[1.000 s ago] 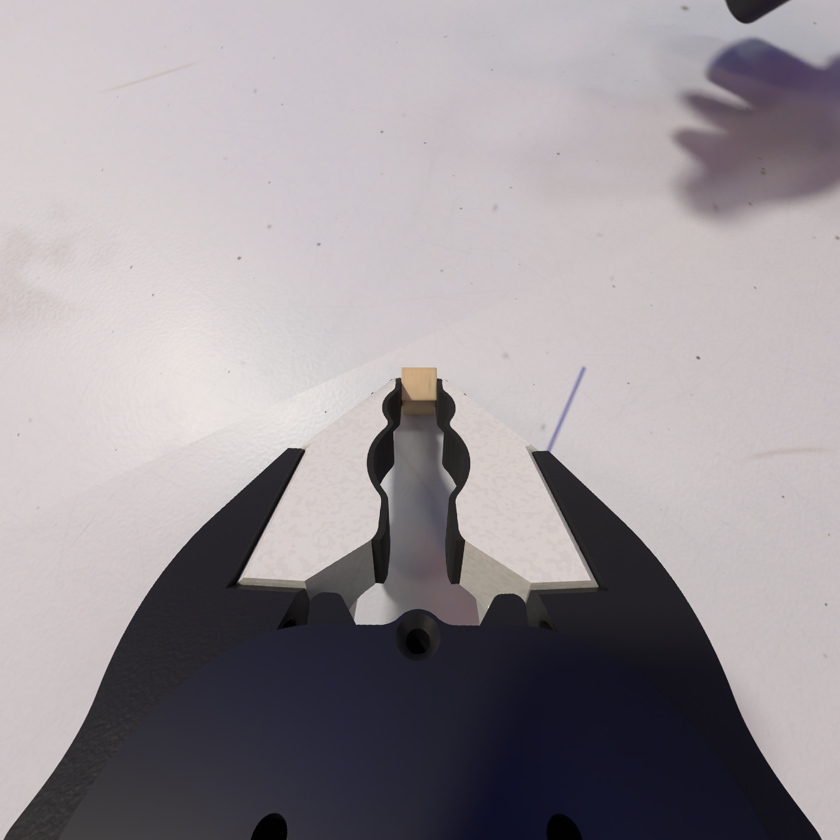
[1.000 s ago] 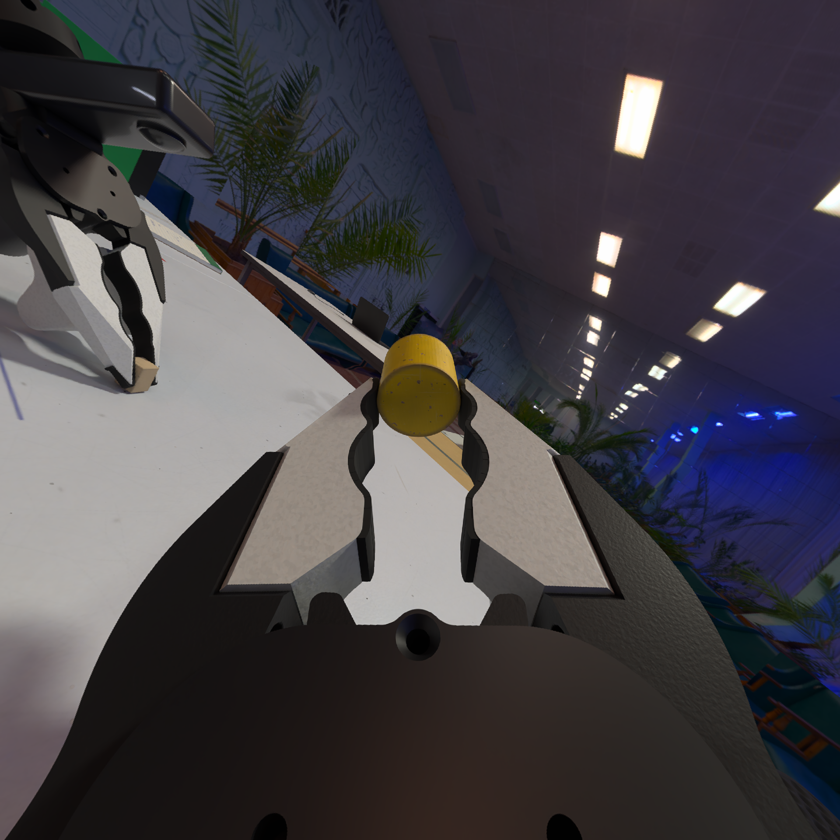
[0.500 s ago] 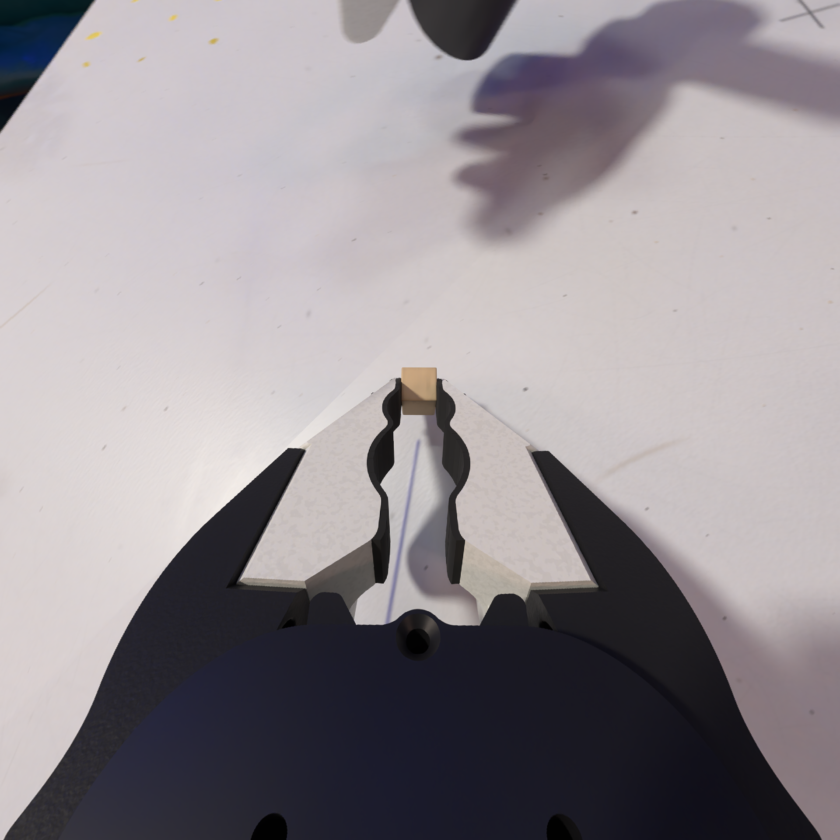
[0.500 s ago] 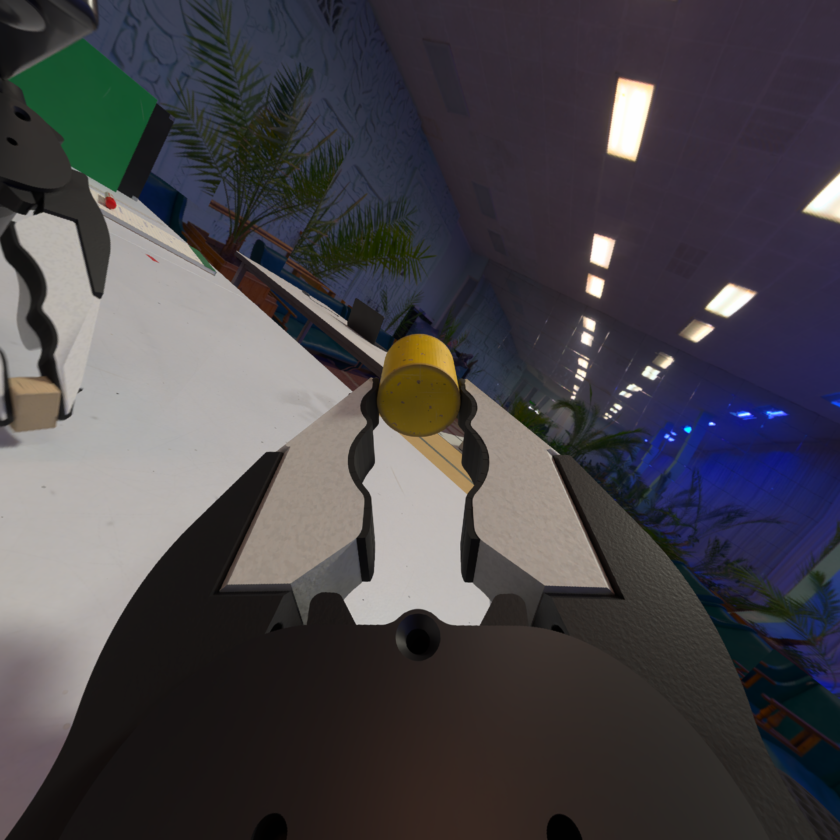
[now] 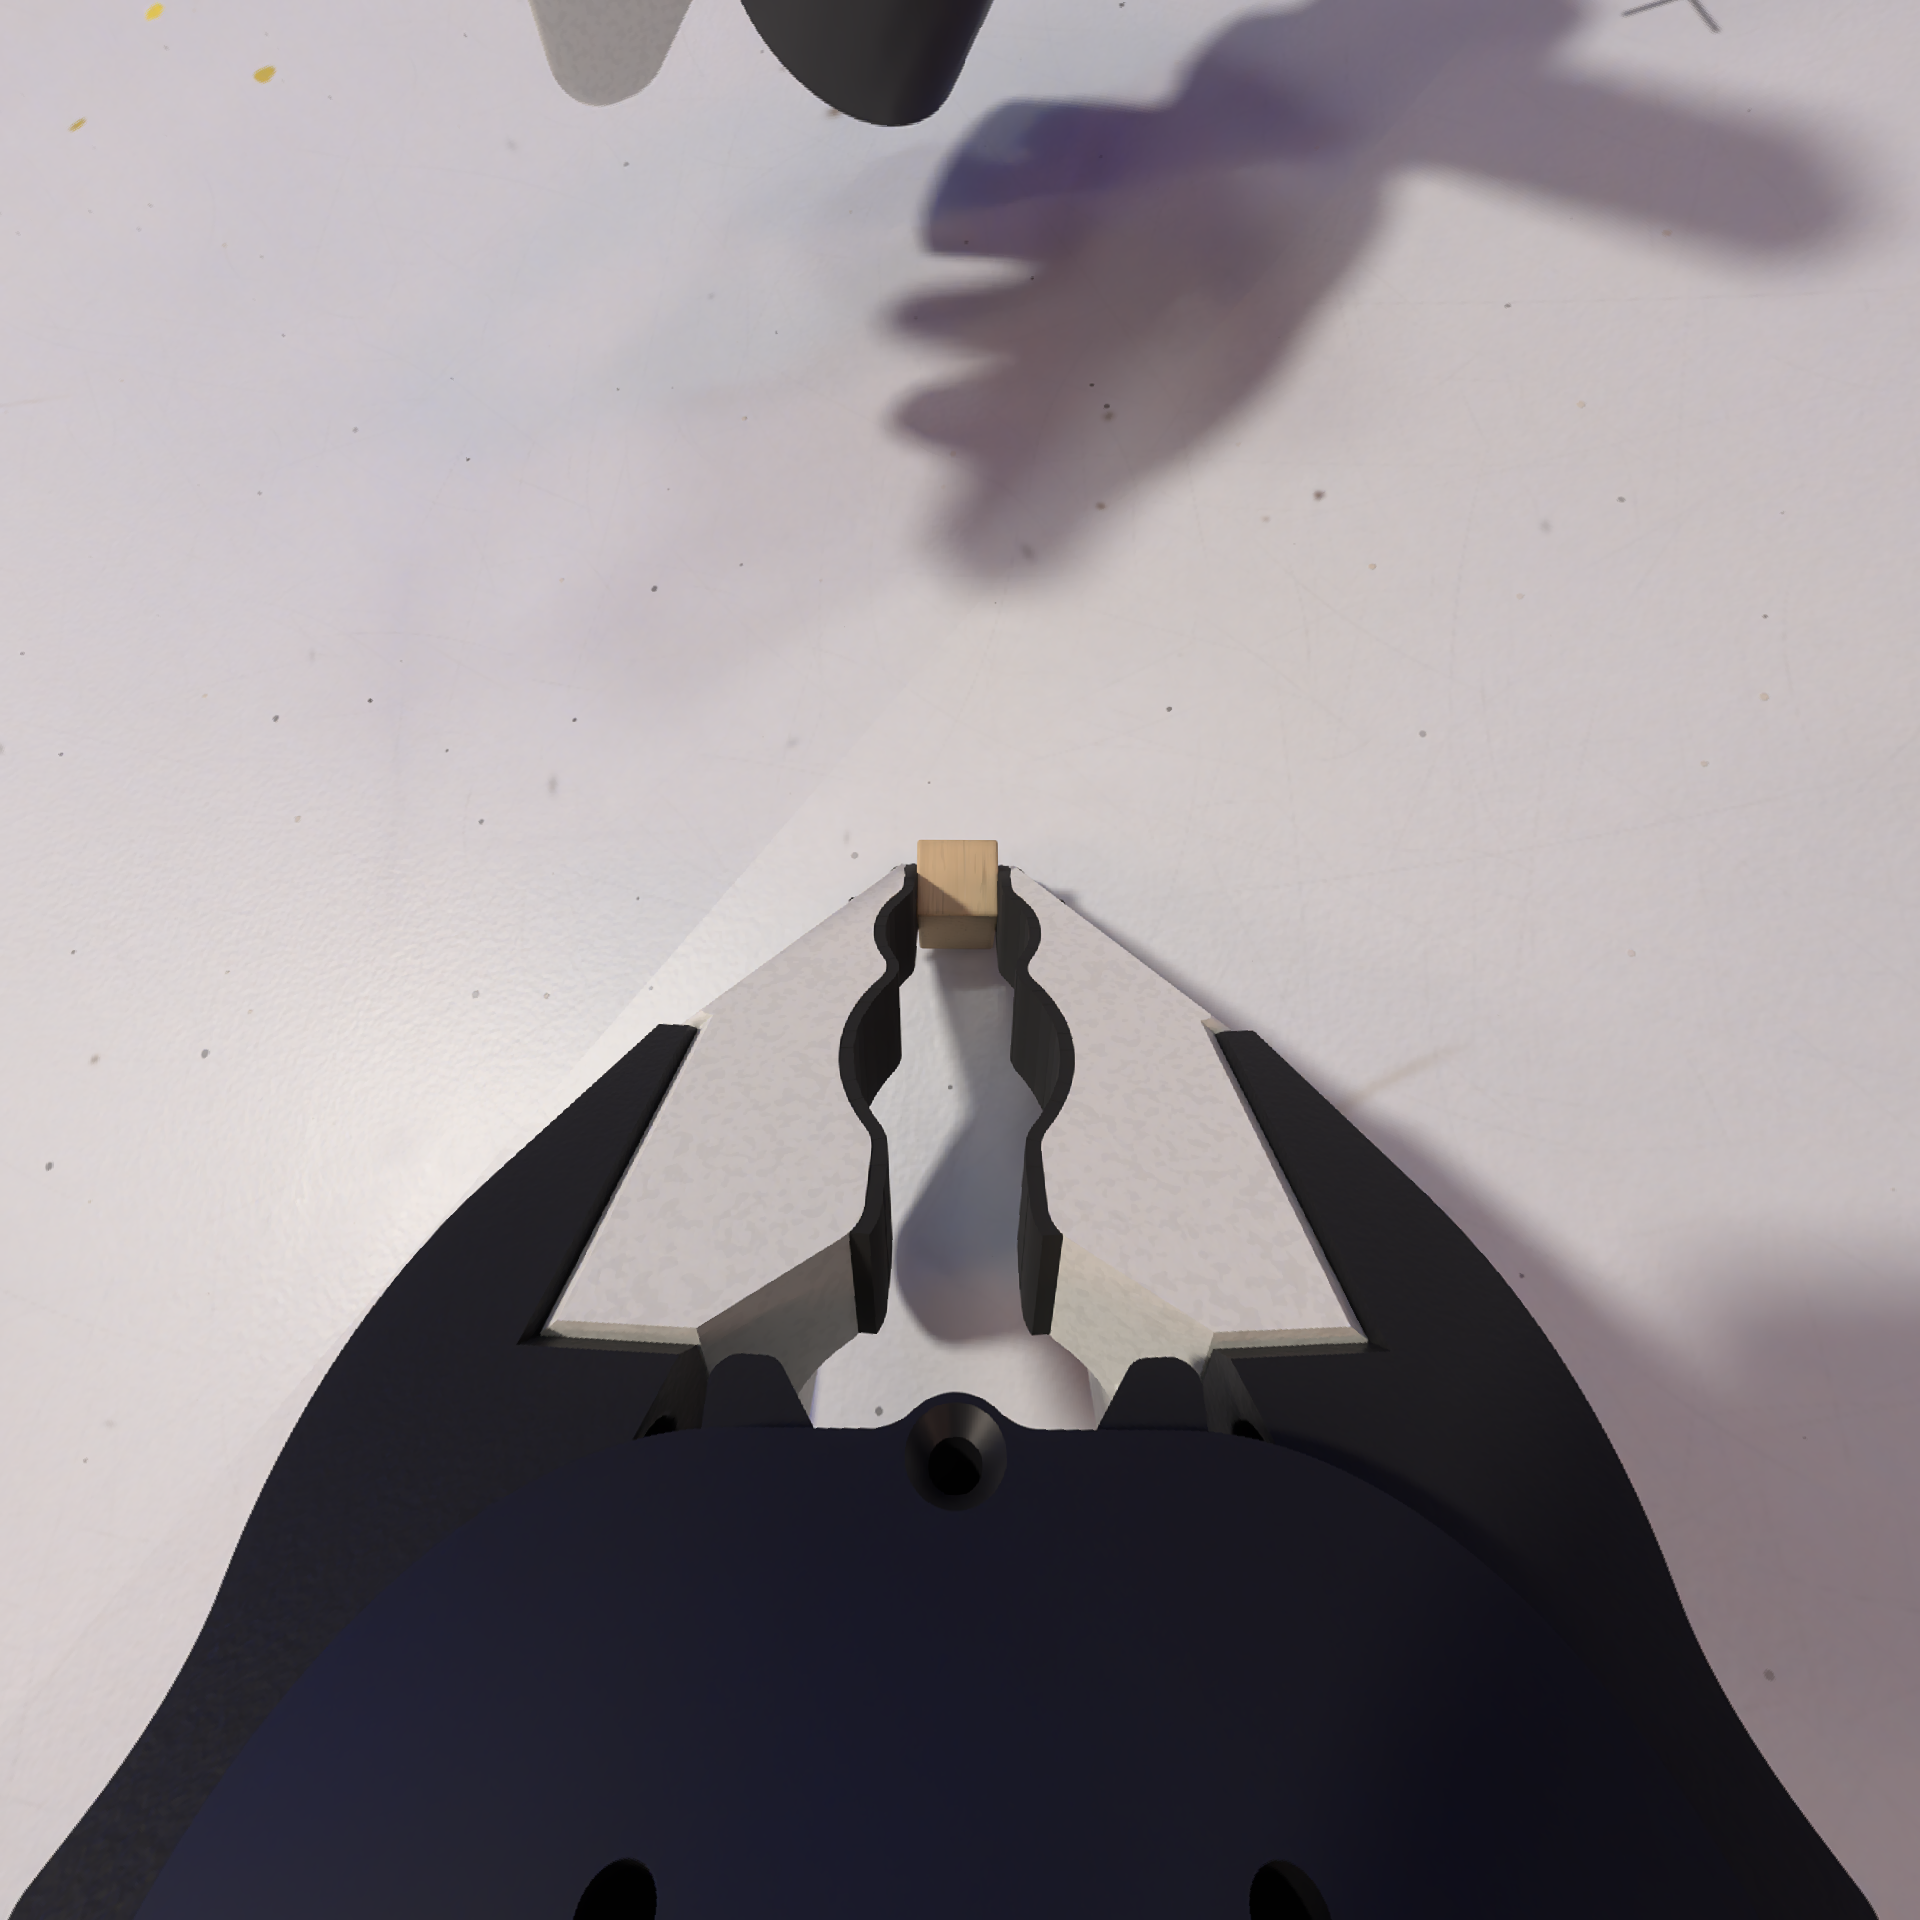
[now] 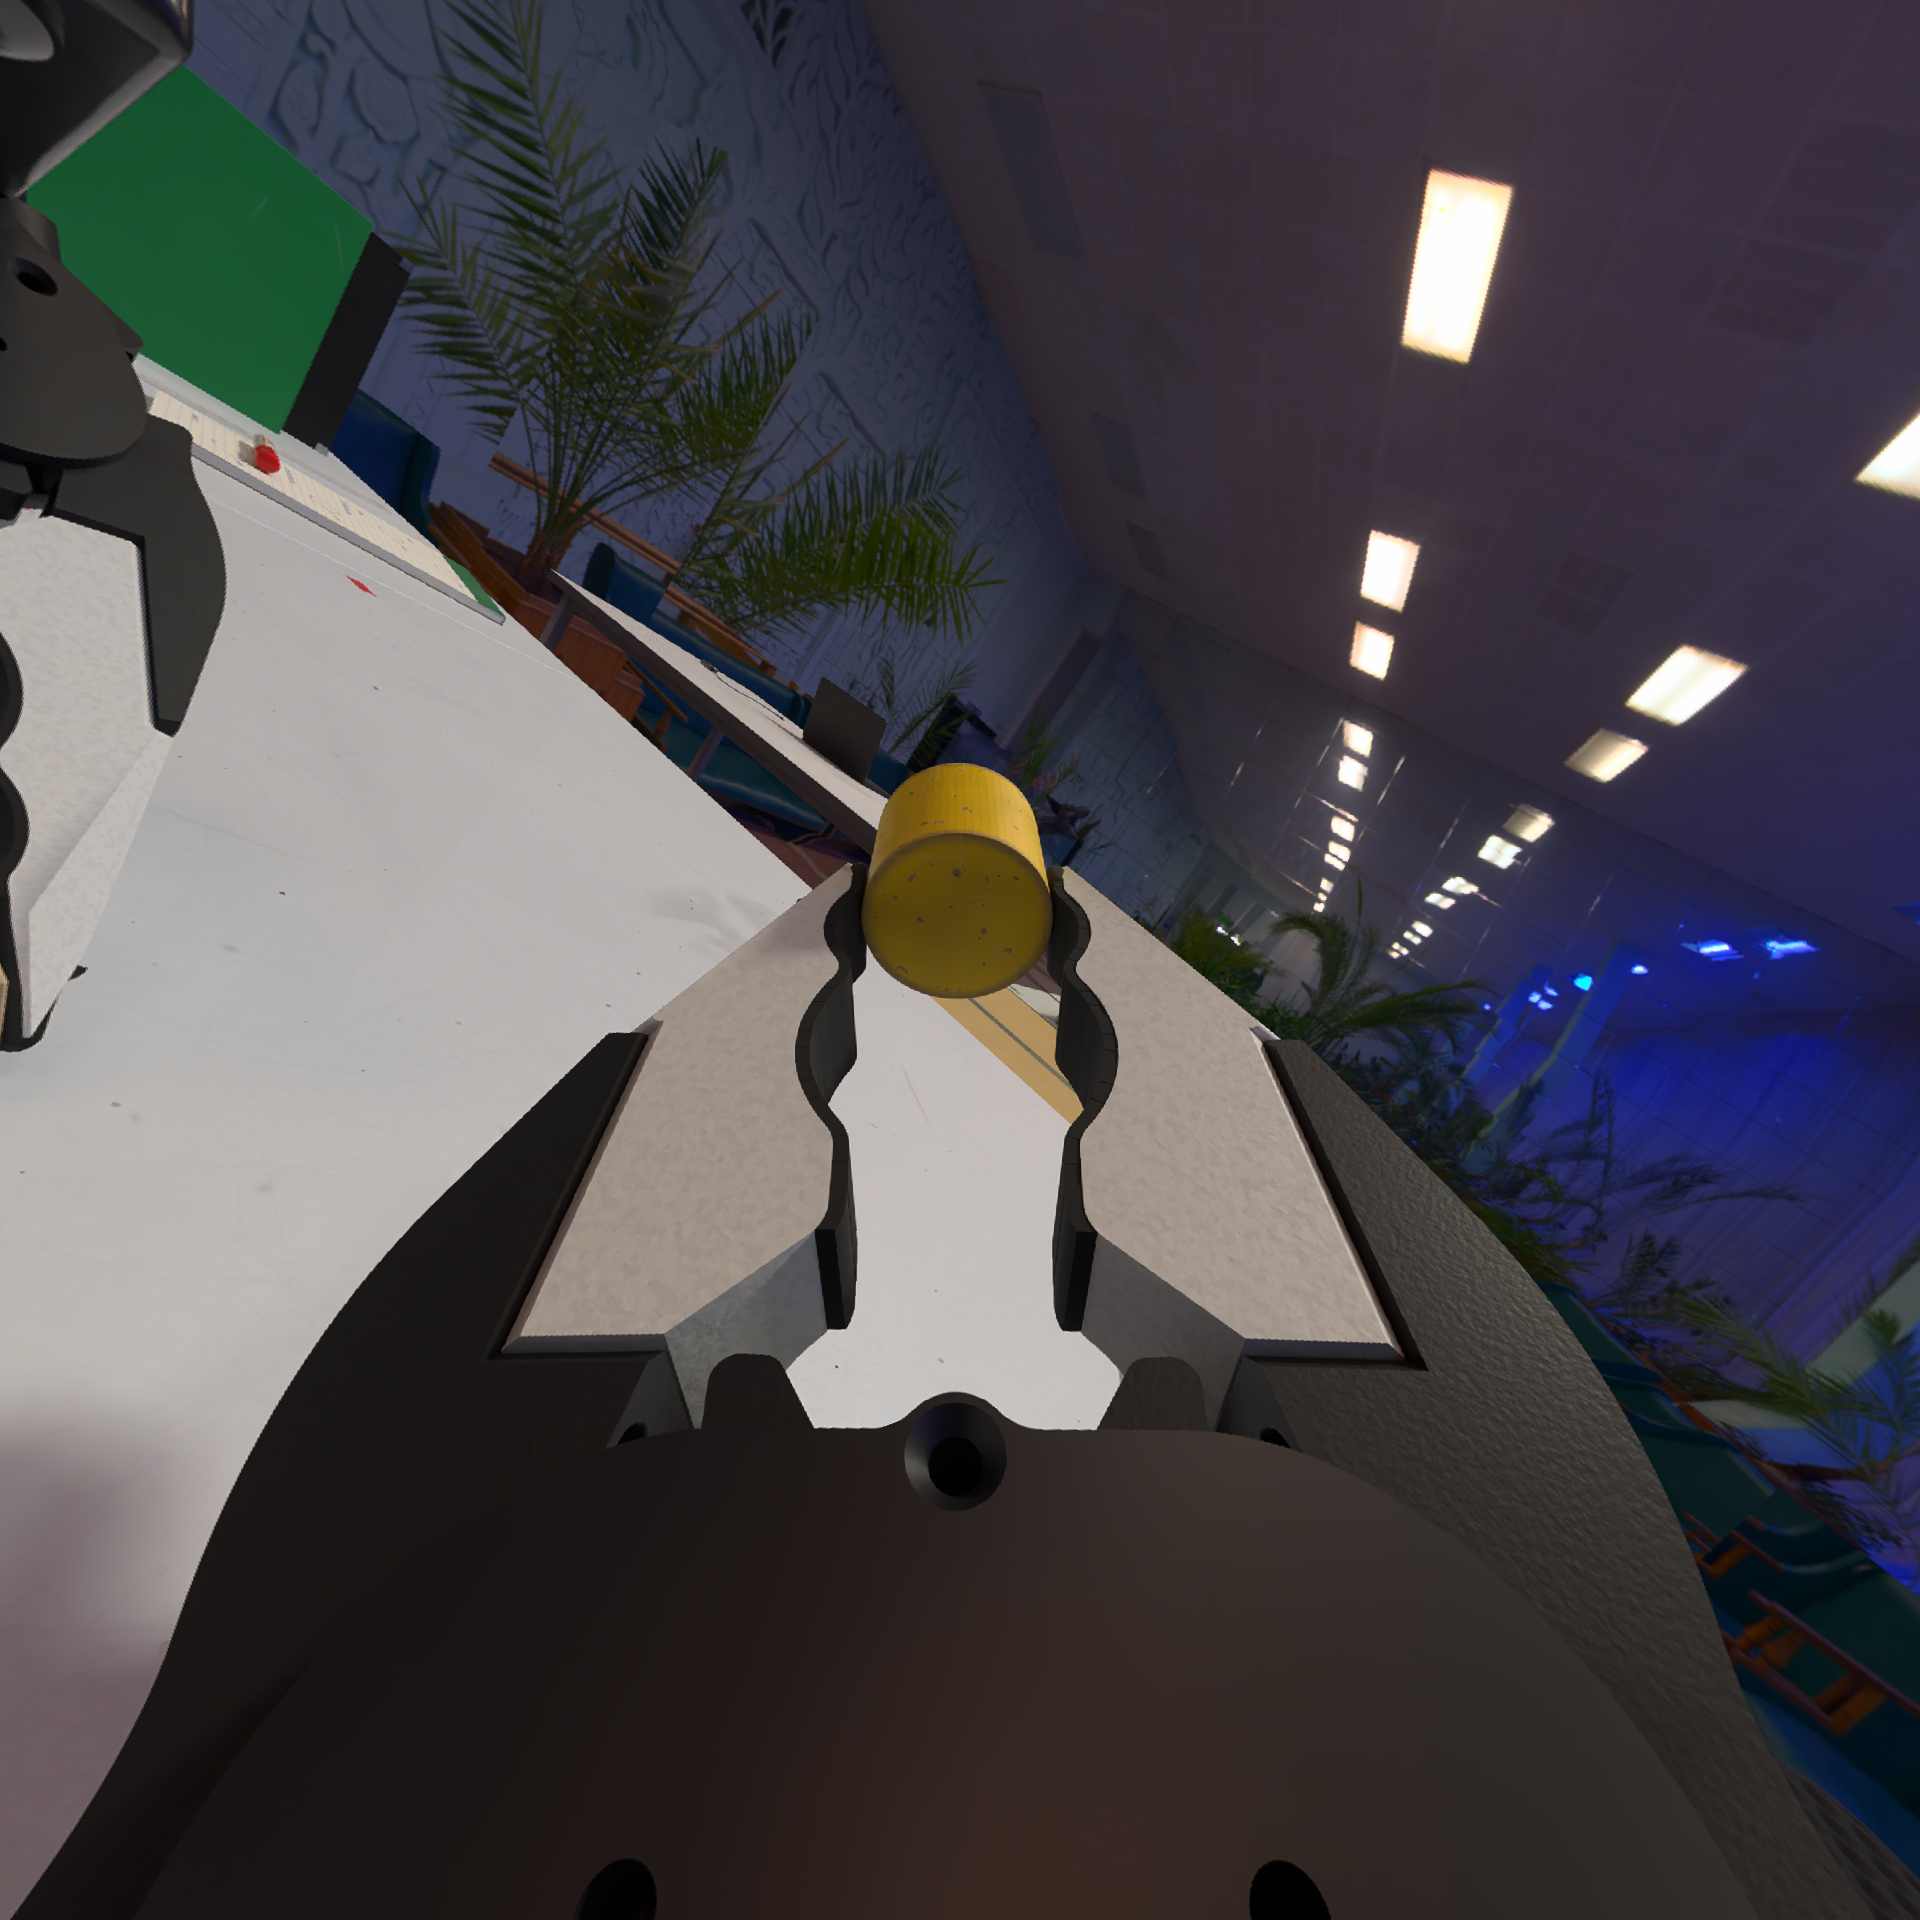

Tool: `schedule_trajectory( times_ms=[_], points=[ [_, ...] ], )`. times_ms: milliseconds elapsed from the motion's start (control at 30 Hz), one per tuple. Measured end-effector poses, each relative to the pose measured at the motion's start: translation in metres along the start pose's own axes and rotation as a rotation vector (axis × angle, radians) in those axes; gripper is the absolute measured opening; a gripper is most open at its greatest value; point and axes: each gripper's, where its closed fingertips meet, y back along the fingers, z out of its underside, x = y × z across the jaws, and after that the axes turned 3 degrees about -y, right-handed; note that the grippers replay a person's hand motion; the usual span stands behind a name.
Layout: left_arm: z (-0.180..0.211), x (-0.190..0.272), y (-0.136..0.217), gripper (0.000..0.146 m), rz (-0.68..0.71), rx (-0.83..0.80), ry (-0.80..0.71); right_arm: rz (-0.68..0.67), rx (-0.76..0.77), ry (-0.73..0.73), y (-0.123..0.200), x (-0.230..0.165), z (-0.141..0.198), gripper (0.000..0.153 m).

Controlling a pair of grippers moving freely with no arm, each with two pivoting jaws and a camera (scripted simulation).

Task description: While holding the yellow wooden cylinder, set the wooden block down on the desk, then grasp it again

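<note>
My left gripper (image 5: 957, 906) is shut on a small pale wooden block (image 5: 957, 878), pinched at the very fingertips and held above the white desk (image 5: 416, 623). Its fingers (image 6: 83, 831) show at the left edge of the right wrist view. My right gripper (image 6: 954, 888) is shut on the yellow wooden cylinder (image 6: 956, 914), which lies crosswise between the fingertips with its flat end facing the camera, above the desk (image 6: 416, 883). Part of the right gripper (image 5: 862, 52) shows at the top of the left wrist view.
The grippers' shadow (image 5: 1247, 312) falls on the desk ahead of the block. A green board (image 6: 197, 260) and a small red object (image 6: 265, 455) stand at the desk's far end. The desk edge (image 6: 727, 821) runs diagonally, with plants and other desks beyond.
My left gripper has lifted the block from just above the desk and drifted left, mostly out of the right wrist view. The right gripper has kept still with the cylinder.
</note>
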Motion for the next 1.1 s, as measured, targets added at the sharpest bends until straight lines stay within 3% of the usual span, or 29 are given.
schedule_trajectory(
  times_ms=[100, 133, 200, 500, 900, 1100],
  points=[
    [0.000, 0.000, 0.000, 0.015, -0.002, 0.003, 0.003, -0.002, -0.001, -0.001, 0.000, 0.000, 0.000, 0.034],
    [0.000, 0.000, 0.001, 0.028, -0.001, 0.004, 0.004, -0.002, -0.001, -0.001, 0.000, 0.000, 0.000, 0.034],
    [0.000, 0.000, 0.001, 0.034, 0.001, 0.005, 0.009, -0.003, -0.002, -0.002, 0.000, 0.000, 0.000, 0.034],
    [0.001, 0.001, 0.003, 0.037, 0.011, 0.009, 0.011, -0.007, -0.003, -0.004, 0.000, -0.001, 0.001, 0.034],
    [0.005, 0.012, 0.008, 0.031, 0.103, 0.014, 0.022, -0.013, -0.006, -0.007, 0.001, -0.002, 0.001, 0.034],
    [0.004, 0.007, 0.007, 0.048, 0.096, 0.019, 0.047, -0.019, -0.009, -0.005, 0.000, -0.003, 0.002, 0.034]
  ],
)
